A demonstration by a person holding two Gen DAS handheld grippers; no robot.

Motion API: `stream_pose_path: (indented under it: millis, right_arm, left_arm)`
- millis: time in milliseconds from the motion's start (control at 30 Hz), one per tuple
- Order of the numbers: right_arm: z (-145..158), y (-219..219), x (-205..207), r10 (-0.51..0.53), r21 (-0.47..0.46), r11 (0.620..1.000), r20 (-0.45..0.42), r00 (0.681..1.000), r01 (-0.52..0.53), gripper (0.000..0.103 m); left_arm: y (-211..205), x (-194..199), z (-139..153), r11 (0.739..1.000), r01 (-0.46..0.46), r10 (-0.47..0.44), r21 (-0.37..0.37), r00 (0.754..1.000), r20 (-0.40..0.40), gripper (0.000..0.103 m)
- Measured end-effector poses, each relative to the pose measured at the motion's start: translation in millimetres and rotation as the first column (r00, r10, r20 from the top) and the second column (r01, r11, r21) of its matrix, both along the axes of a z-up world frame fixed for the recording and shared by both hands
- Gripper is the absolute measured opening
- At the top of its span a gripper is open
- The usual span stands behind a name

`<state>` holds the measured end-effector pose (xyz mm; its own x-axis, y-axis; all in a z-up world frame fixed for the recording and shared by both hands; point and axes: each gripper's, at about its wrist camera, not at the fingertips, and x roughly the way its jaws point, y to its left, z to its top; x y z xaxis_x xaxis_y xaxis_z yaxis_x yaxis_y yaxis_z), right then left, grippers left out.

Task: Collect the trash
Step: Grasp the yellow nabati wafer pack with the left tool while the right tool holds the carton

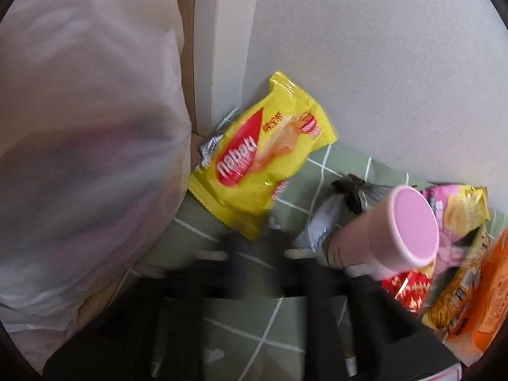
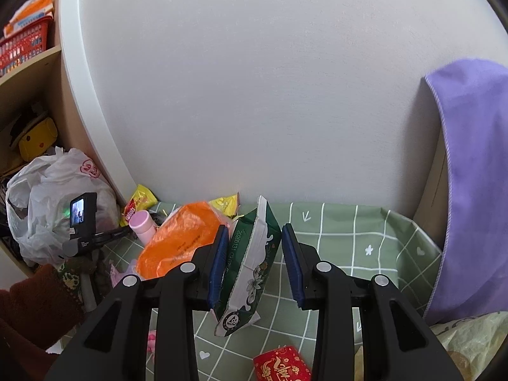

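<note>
One yellow wafer packet [image 1: 266, 152]; one pink cup [image 1: 409, 228]; one orange packet [image 2: 181, 238]; one green-and-white tissue pack [image 2: 250, 263]; one red envelope [image 2: 281, 363]; one white plastic bag [image 2: 57, 203], far left; one purple cloth [image 2: 476, 174], right; one red basket [image 2: 23, 46].

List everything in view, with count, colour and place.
bag: one, white, far left
wafer pack: one, yellow, against wall
cup: one, pink, right of wafer pack
orange pack: one, orange, left of right fingers
tissue pack: one, green, held between right fingers
red packet: one, red, on cloth
cloth: one, green checked, under the packs
towel: one, purple, hanging right
basket: one, red, upper shelf
sleeve: one, brown, lower left
left gripper: one, black, blurred, shut
right gripper: one, black, gripping tissue pack
</note>
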<state>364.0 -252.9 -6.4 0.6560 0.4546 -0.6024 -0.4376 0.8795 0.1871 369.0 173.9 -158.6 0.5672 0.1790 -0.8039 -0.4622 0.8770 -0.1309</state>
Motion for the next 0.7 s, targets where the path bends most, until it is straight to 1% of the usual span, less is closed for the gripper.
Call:
stream_pose_path:
  millis: [167,300,333,367,433,467,500,533,600,700]
  right_arm:
    - [19,-1,-5,-0.01,0.002,1.0,0.06,0.998,0.01,0.033]
    - [26,0,-12,-0.022,-0.008,1.0,0.08,0.997,0.022,0.031]
    - [27,0,-14,-0.027,-0.009,1.0,0.08,0.996,0.028,0.031]
    - [27,-1,-16,-0.033,-0.009,0.999,0.08,0.996,0.034,0.031]
    - [25,-3,-18,-0.044,-0.007,0.999,0.075,0.996,0.044,0.031]
    - [23,-3,-19,-0.049,-0.006,0.999,0.07,0.996,0.05,0.031]
    - [20,-4,-20,-0.052,-0.006,0.999,0.065,0.997,0.052,0.031]
    - [17,-4,-21,-0.054,-0.008,0.998,0.059,0.997,0.055,0.031]
    - [10,-5,-22,-0.061,-0.02,0.998,0.037,0.997,0.062,0.031]
    - [0,-8,-25,-0.069,-0.032,0.997,0.013,0.998,0.069,0.031]
  left_arm:
    - [-13,-32,25,0.997,0.08,-0.08,-0.001,0.996,0.046,0.001]
    - [-22,-63,45,0.984,0.176,-0.172,-0.028,0.98,0.101,0.001]
    - [-24,-63,46,0.982,0.186,-0.181,-0.035,0.977,0.111,0.002]
    - [-21,-61,45,0.982,0.186,-0.18,-0.036,0.976,0.124,0.006]
    - [-16,-62,46,0.99,0.143,-0.139,-0.017,0.978,0.158,0.038]
    - [-12,-58,47,0.994,0.113,-0.11,-0.004,0.977,0.182,0.043]
    - [-11,-55,44,0.996,0.081,-0.085,0.027,0.975,0.204,0.044]
    - [-12,-47,39,0.995,0.072,-0.084,0.065,0.977,0.198,0.044]
    - [-16,-33,35,0.989,0.09,-0.107,0.113,0.982,0.154,0.044]
    - [-12,-9,24,0.982,0.133,-0.146,0.133,0.985,0.094,0.044]
